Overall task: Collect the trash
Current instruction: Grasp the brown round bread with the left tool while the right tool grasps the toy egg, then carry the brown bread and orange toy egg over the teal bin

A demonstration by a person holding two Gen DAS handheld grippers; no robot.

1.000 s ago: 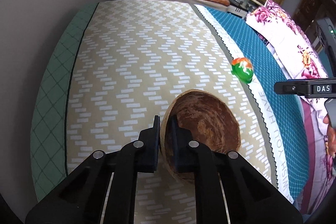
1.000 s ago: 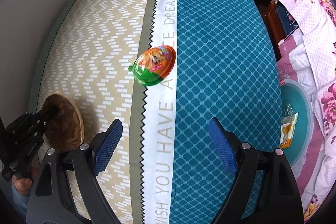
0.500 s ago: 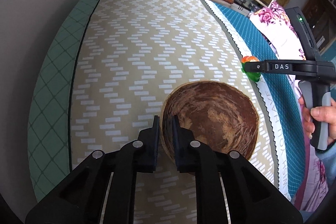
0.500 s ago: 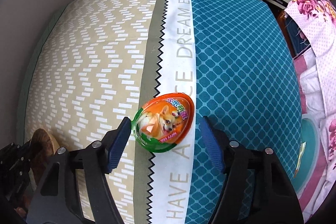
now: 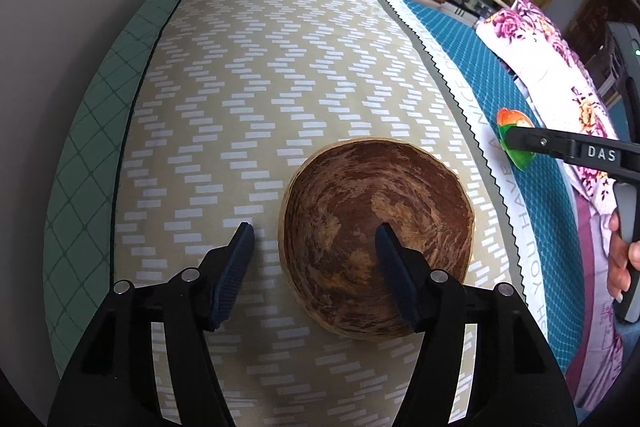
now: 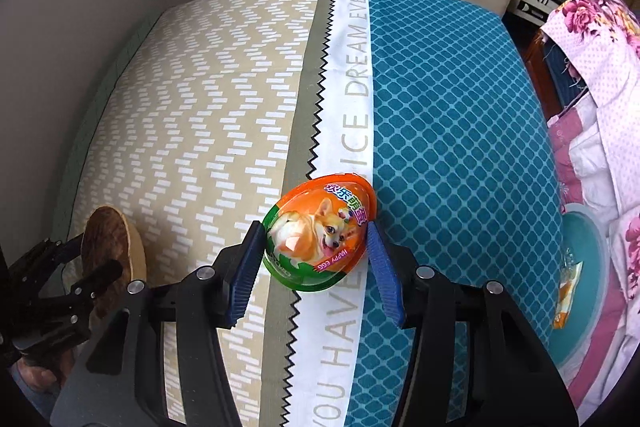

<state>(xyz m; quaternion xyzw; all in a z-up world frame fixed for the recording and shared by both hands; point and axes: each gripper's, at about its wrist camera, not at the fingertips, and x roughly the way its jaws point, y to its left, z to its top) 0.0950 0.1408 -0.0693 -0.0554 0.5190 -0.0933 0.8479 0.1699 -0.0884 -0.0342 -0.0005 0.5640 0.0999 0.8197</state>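
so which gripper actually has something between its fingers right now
The right gripper: its blue fingers bracket the orange-and-green toy egg. The left gripper is spread wide open over the brown bowl, gripping nothing.
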